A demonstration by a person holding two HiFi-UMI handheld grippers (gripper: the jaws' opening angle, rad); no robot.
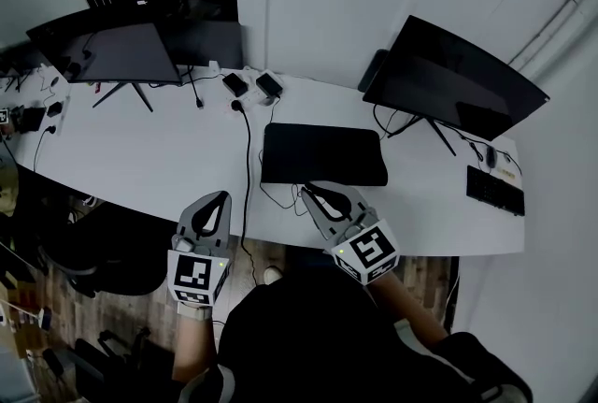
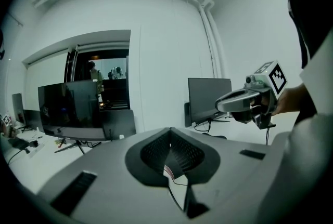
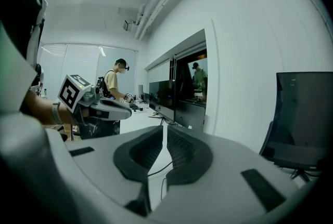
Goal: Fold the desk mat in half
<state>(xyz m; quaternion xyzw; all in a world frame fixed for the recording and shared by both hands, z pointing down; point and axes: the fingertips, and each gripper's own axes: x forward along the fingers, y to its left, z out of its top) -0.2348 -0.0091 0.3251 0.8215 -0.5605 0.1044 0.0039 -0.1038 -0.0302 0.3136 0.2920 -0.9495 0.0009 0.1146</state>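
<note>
White desk (image 1: 149, 163) is carrying the black desk mat (image 1: 322, 153) at its centre, lying compact with a thick, doubled-looking edge; the fold is appearing complete, with nothing evidently left. Left gripper (image 1: 220, 198) and right gripper (image 1: 306, 194) are hovering by the desk's near edge, tongs pressed together, pinching nothing.

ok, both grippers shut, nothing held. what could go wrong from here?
1. A thin cable loops at the desk mat's front edge, right beside the right gripper; it could snag.
2. The thick cable runs to the desk edge close to the left gripper; a sweep might drag it.
</note>
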